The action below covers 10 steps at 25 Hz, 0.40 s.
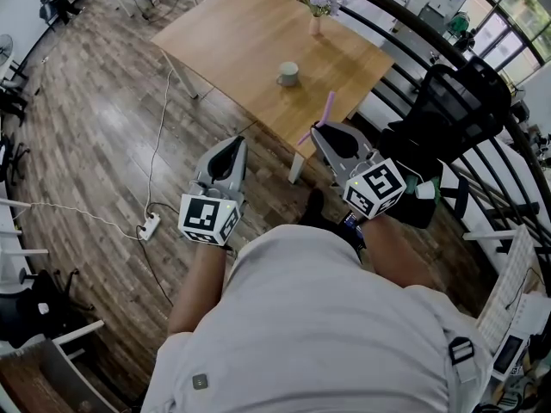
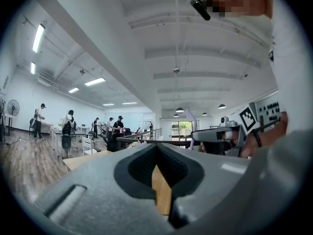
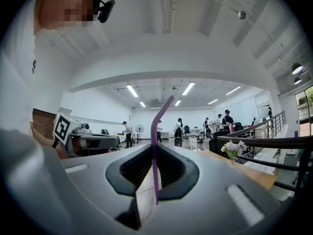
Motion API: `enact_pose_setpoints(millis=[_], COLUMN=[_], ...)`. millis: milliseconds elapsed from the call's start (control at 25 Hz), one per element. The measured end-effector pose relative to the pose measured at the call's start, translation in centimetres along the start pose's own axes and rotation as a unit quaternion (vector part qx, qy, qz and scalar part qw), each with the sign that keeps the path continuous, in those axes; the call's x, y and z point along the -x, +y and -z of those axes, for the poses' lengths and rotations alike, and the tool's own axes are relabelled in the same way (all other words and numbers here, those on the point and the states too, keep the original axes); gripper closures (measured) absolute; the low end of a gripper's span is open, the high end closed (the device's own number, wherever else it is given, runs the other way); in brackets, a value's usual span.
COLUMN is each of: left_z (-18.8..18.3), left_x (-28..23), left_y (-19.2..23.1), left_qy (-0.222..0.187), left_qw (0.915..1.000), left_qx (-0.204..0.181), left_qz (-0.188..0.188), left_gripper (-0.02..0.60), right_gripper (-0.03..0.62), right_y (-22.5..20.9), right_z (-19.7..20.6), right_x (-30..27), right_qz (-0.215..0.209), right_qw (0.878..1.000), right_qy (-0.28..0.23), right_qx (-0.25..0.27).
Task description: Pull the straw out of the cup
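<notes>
Floorboards (image 1: 95, 136) fill most of the head view, with the wooden surface (image 1: 250, 50) up top and a black chair (image 1: 452, 101) off to the right. The left gripper (image 1: 232, 142) has its fingers pressed together on nothing. The right gripper (image 1: 320, 127), beside it, has its fingers closed on something thin. The cup (image 1: 288, 74) sits on the surface, near the middle. The thin thing is the purple straw (image 1: 327, 108). It's pinched upright, bent at the top, out of the cup and well apart from it.
</notes>
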<state>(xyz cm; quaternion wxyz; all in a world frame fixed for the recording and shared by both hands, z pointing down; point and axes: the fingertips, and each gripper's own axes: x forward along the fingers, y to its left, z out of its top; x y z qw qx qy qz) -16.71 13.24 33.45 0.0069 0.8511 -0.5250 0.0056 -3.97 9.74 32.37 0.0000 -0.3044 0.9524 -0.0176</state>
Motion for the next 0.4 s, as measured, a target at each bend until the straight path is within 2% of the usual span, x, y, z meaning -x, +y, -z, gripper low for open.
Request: enact_pose_setpoints(millis=[400], left_z=[-0.1], left_x=[0.0], left_y=[0.8], left_qy=[-0.003], left_qw=[0.9999], left_qx=[0.008], left_qz=[-0.007], left_gripper=[0.577], right_gripper=[0.556], right_y=[0.2], right_z=[-1.4], right_x=[-0.7], right_qz=[-0.01], right_qw=[1.0], right_qy=[-0.004], right_qx=[0.004])
